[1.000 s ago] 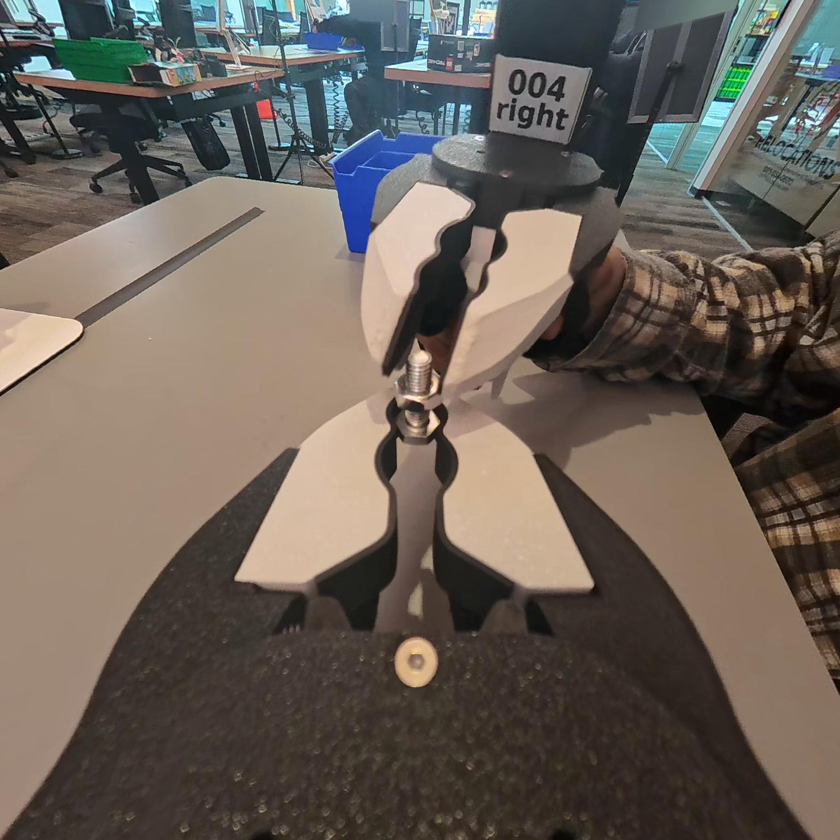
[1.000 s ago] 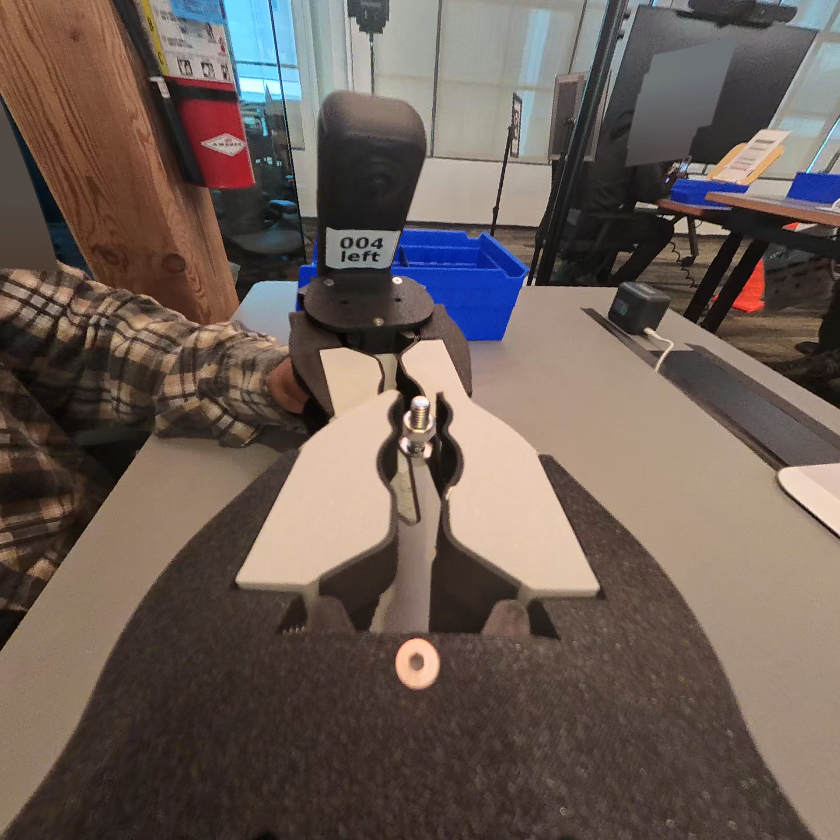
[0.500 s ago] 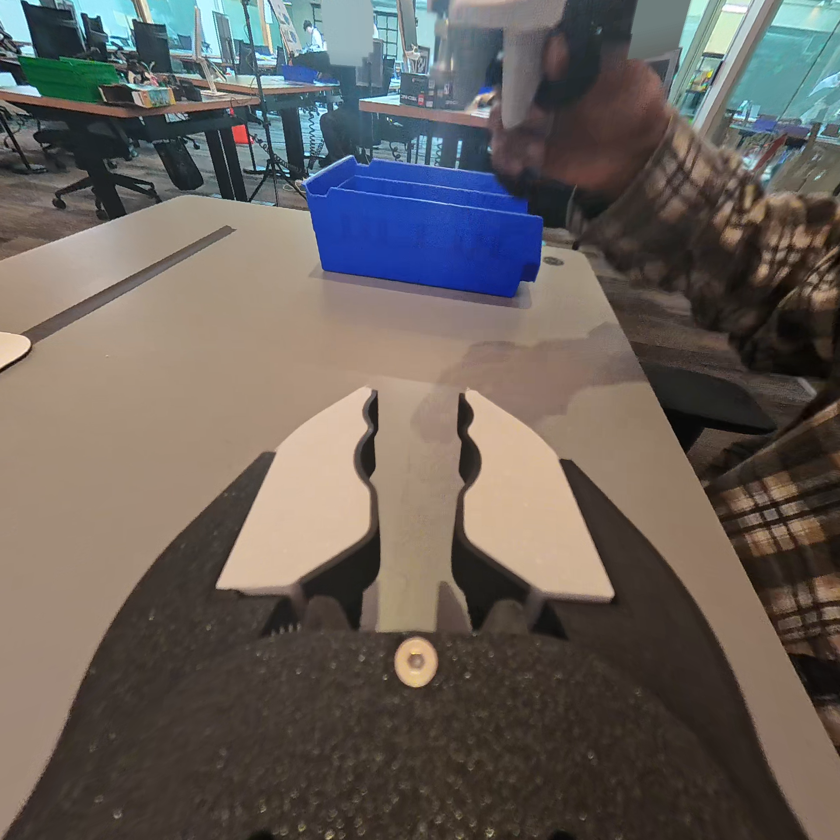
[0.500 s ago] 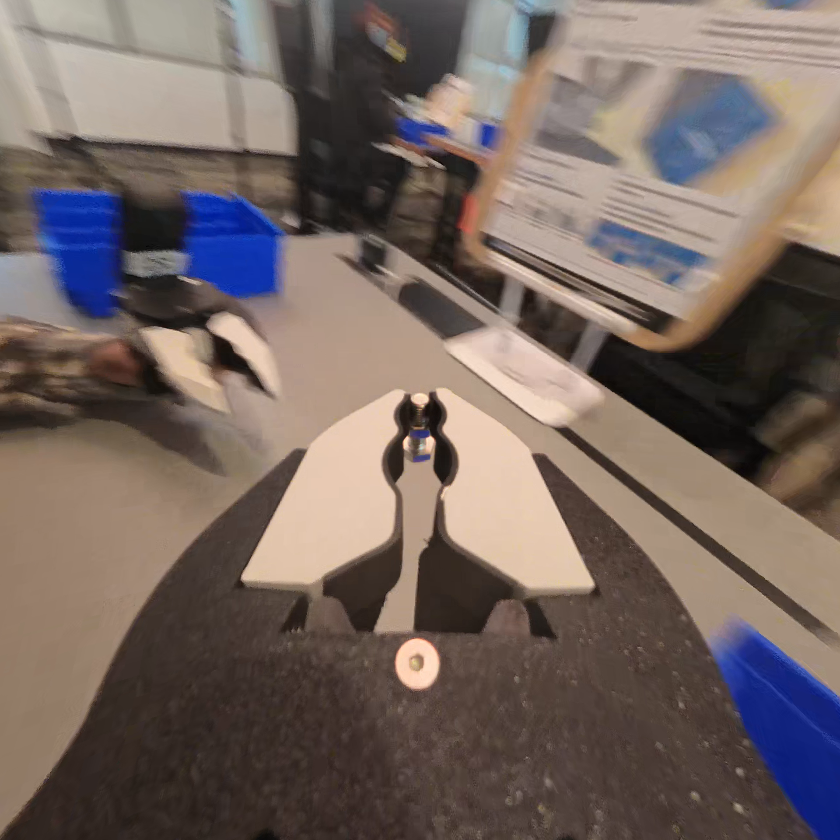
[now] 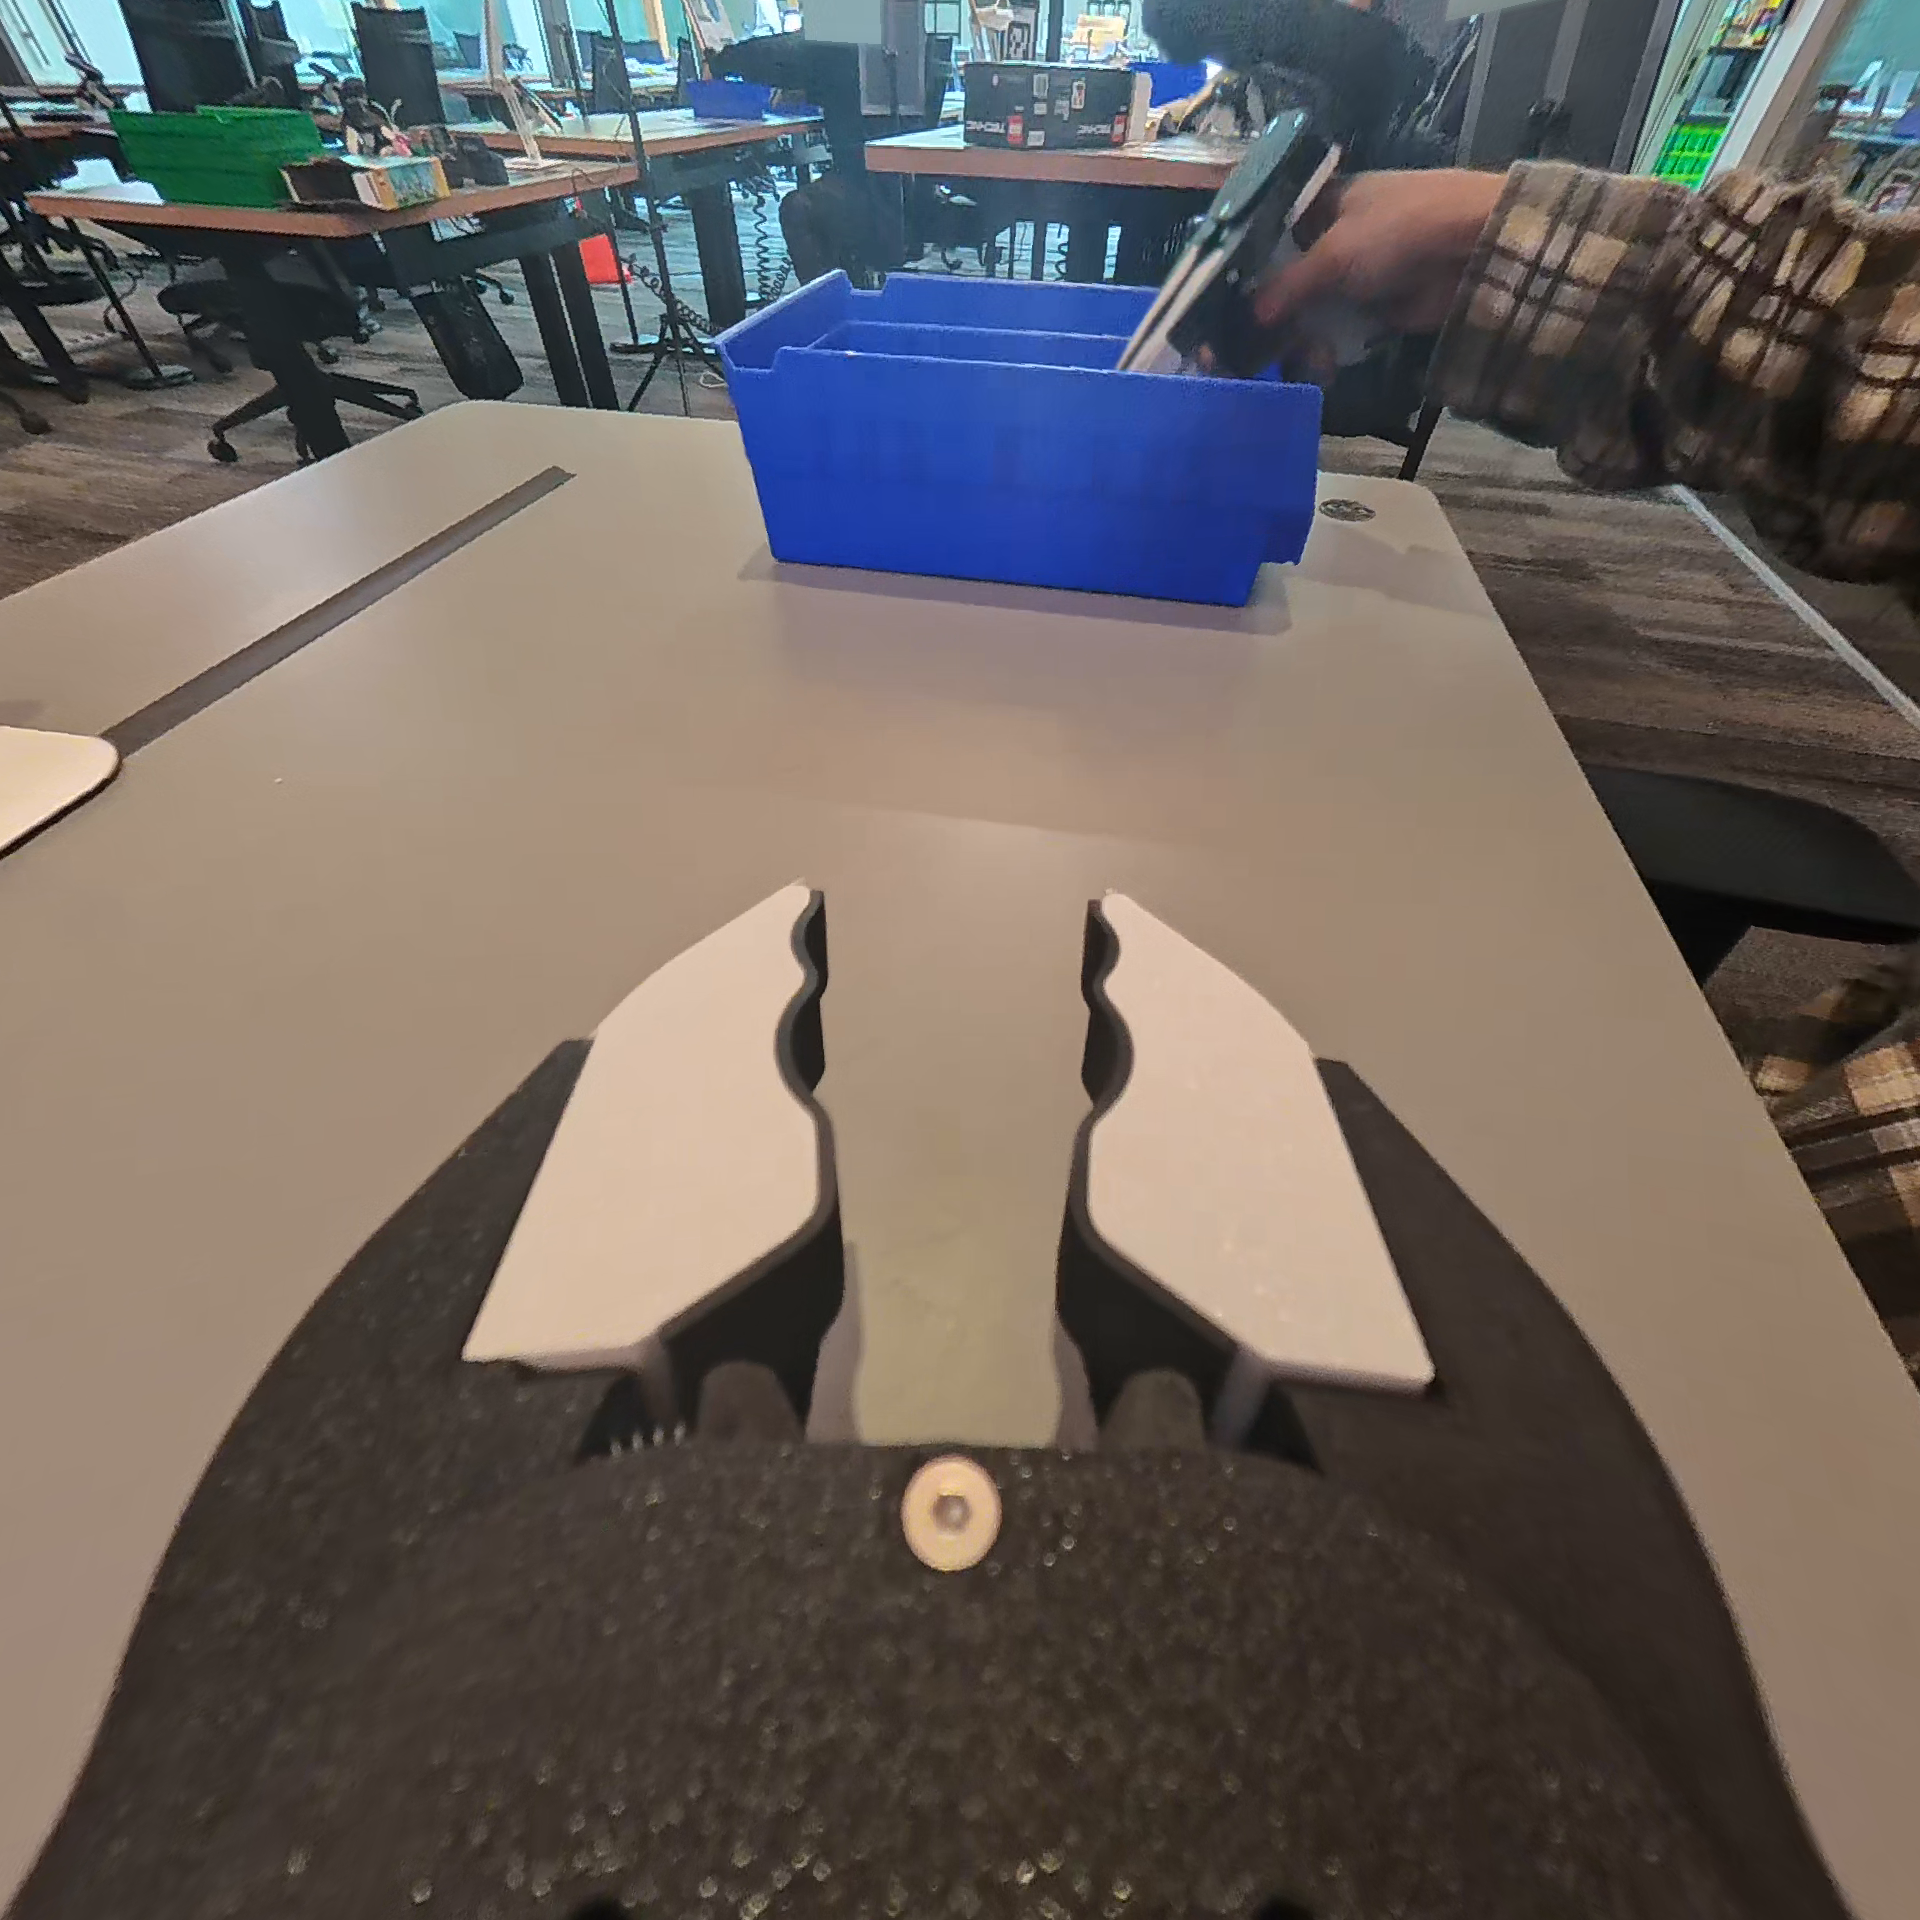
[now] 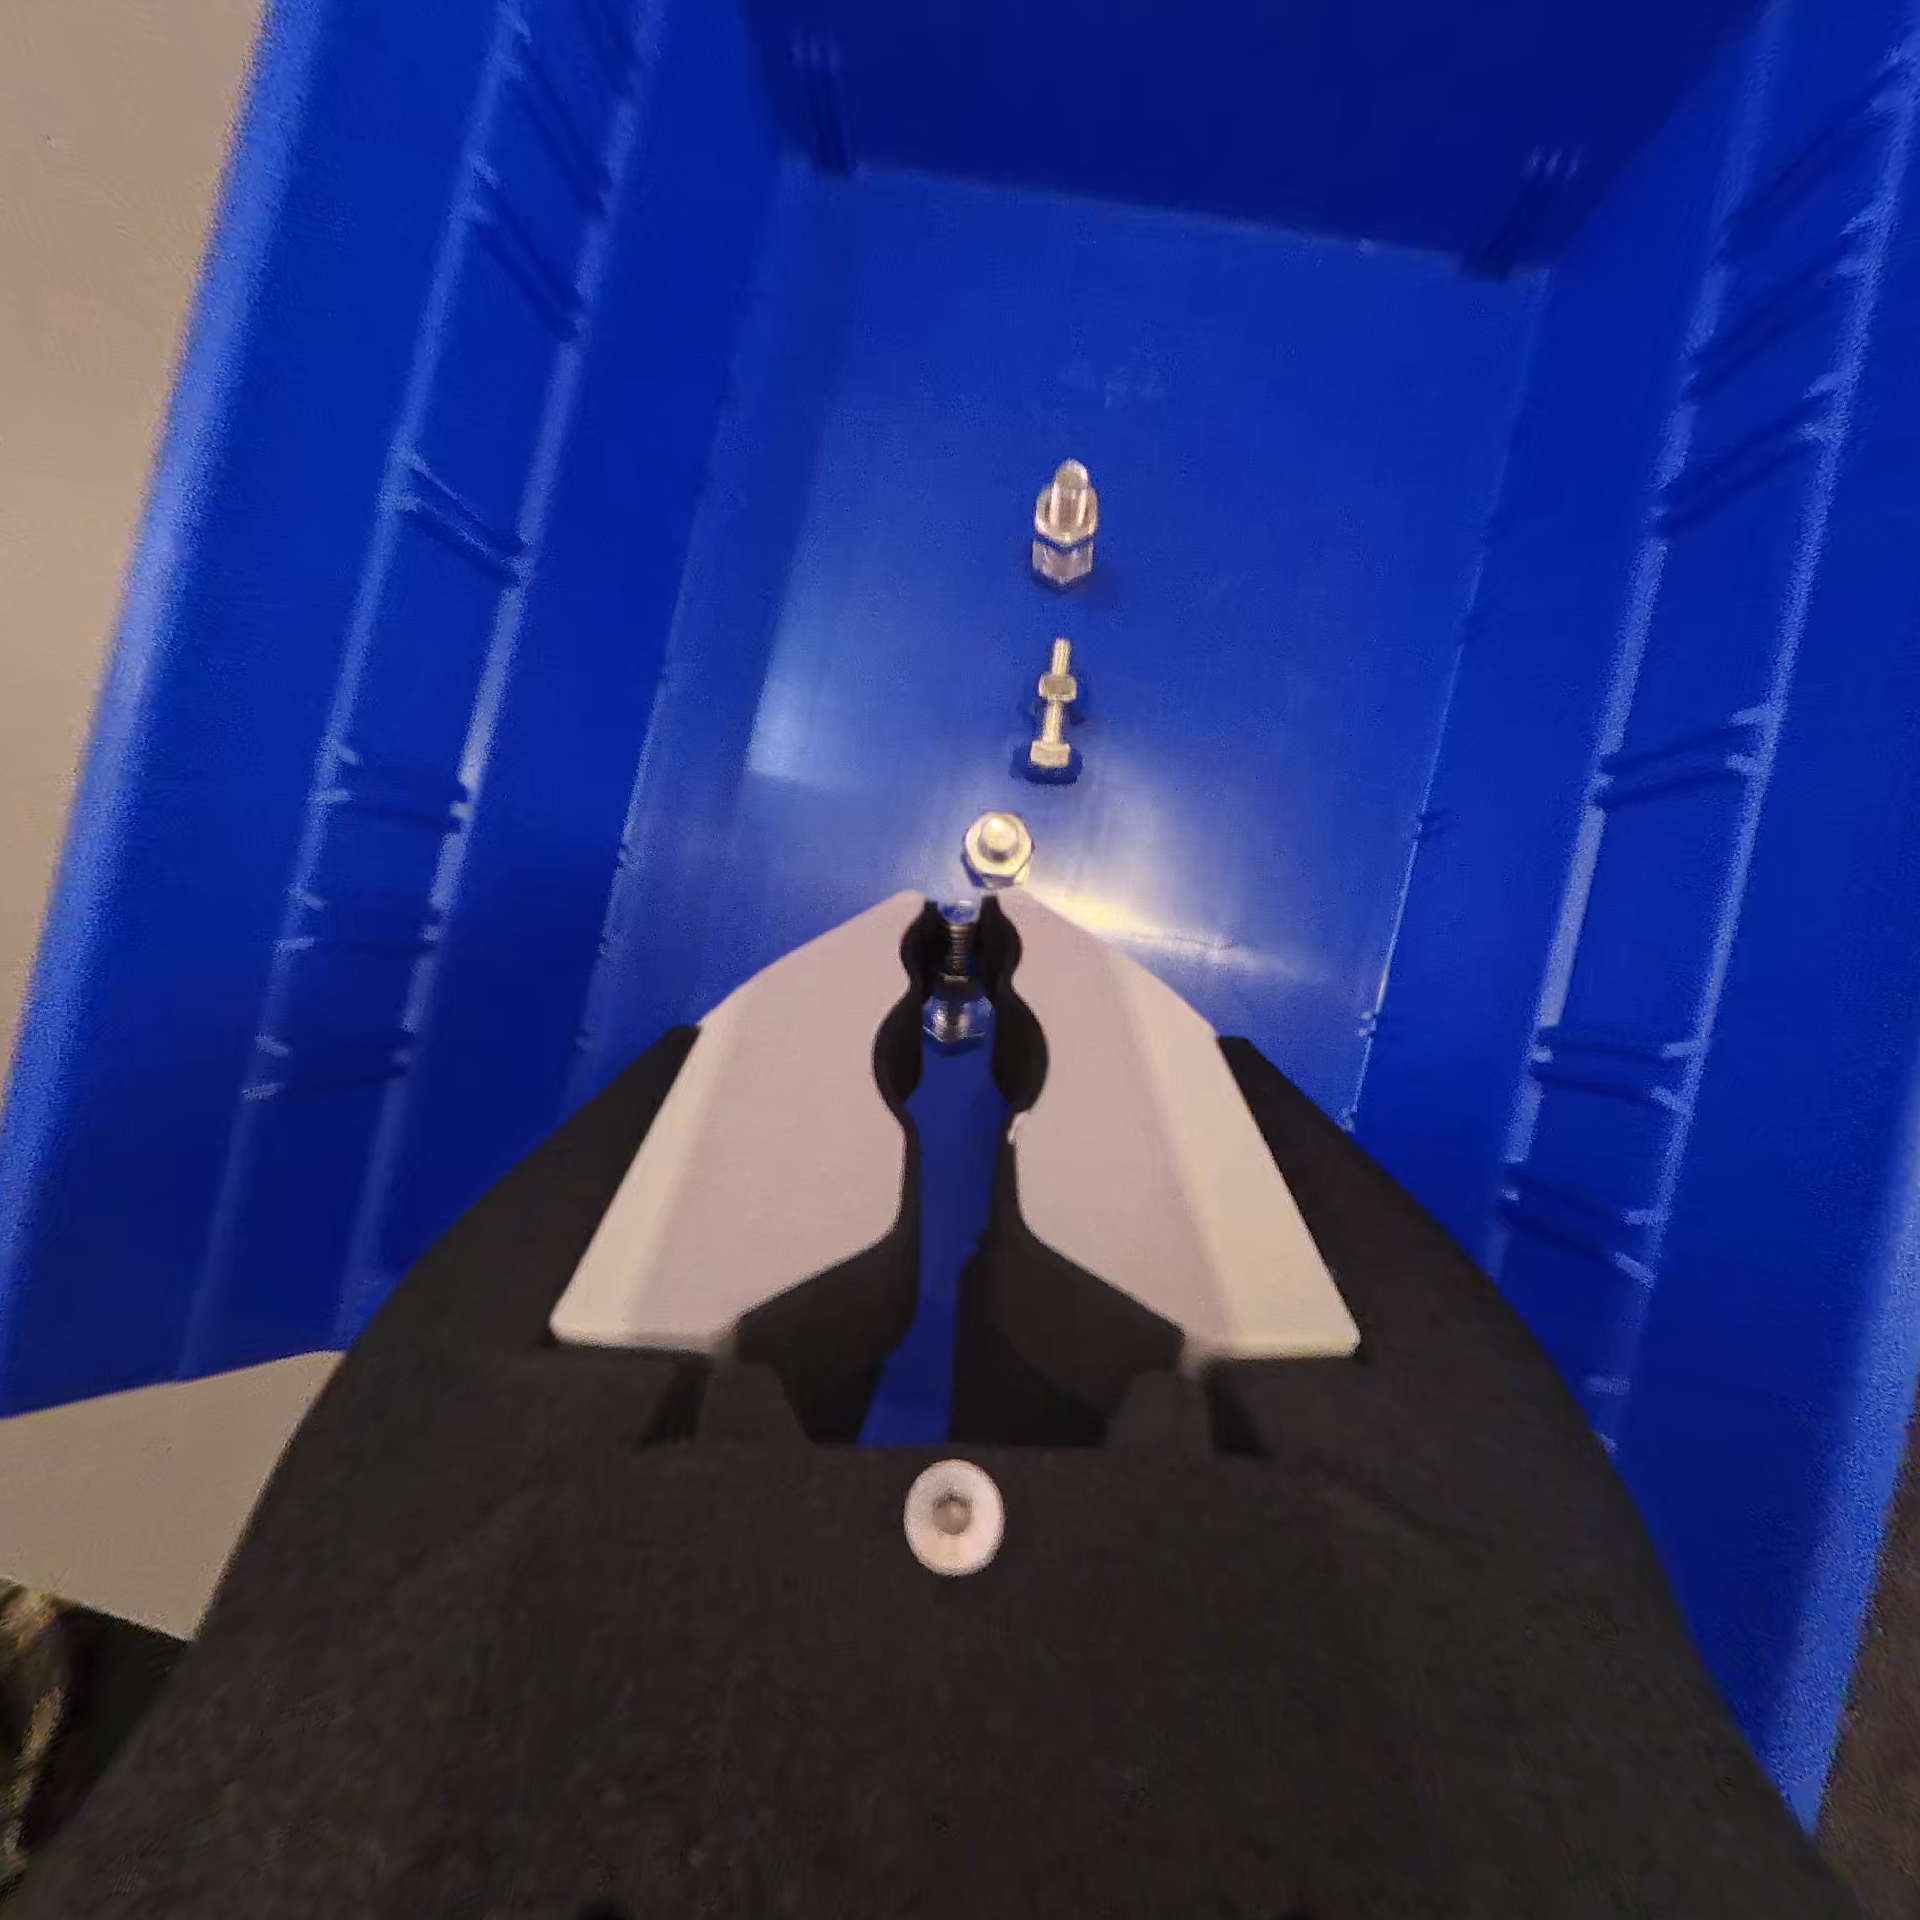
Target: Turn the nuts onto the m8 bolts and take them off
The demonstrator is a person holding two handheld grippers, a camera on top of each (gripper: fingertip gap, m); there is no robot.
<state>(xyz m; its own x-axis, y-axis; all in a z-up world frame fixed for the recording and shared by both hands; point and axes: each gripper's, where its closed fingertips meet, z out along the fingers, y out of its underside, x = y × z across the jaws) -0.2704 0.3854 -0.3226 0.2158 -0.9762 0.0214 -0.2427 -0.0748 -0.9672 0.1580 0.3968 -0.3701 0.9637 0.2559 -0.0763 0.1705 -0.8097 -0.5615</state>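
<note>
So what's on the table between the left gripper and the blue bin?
Nothing: in the left wrist view, only bare grey table lies between the open left gripper and the blue bin.

Writing shows only on a black box [image 5: 1049, 102] on a far desk and a small carton [image 5: 364, 185] on another; both go uncopied.

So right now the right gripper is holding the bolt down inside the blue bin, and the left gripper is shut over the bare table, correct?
Not quite: the left gripper is open, its fingers spread wide with nothing between them, as the left wrist view shows. The rest holds: the right gripper holds the bolt inside the blue bin, over the table.
</note>
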